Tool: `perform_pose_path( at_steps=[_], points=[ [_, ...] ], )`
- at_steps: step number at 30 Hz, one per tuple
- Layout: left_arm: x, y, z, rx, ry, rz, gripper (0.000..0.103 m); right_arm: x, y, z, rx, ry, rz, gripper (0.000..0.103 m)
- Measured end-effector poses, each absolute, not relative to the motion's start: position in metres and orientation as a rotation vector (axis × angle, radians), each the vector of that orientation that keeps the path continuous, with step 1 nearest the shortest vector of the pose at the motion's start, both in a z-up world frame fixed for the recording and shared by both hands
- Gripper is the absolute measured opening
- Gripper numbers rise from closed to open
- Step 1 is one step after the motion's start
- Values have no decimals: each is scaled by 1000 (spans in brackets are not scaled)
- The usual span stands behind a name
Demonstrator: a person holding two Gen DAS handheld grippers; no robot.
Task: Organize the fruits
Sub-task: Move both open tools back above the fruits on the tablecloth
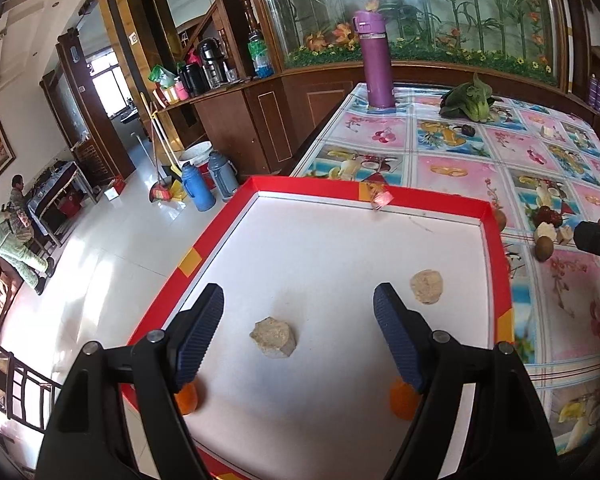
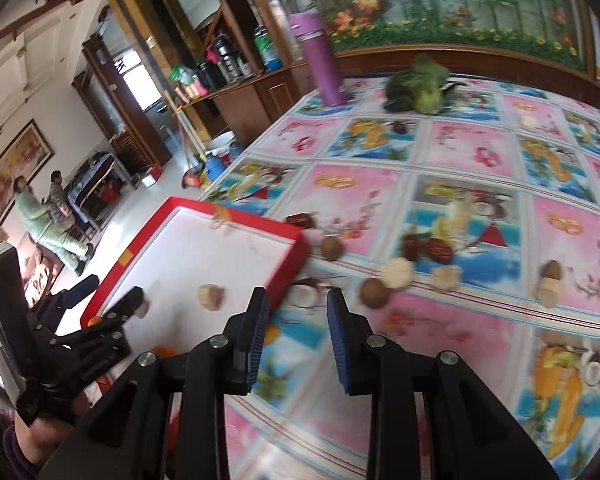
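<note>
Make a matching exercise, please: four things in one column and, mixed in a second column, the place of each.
1. purple flask
2. leafy vegetable
3. beige chunk
4. left gripper

A. lying on the tablecloth, far end
B. inside the red tray
C. open above the tray
D. standing on the table's far corner

Pairs: 1-D, 2-A, 3-B, 4-C

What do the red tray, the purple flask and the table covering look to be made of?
Red tray: probably cardboard, matte red rim over a flat white floor, corners patched with yellow tape. Purple flask: likely coated metal or plastic, smooth satin body with a hinged cap. Table covering: looks like glossy plastic sheet, since the printed fruit squares throw glare.
</note>
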State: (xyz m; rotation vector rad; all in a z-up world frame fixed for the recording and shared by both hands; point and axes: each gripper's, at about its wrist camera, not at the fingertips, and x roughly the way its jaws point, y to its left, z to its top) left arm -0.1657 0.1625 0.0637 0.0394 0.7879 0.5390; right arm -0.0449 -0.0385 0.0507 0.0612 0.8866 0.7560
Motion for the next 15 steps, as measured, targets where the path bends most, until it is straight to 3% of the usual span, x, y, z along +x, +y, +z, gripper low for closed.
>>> perform_pose_path(
  at_steps=[5,15],
  points=[
    [-149,135,76,39,782,397,85,-30,-107,48,70,865,628,30],
    [-100,60,67,88,843,160,85,6,-180,25,114,899,487,30]
  ],
)
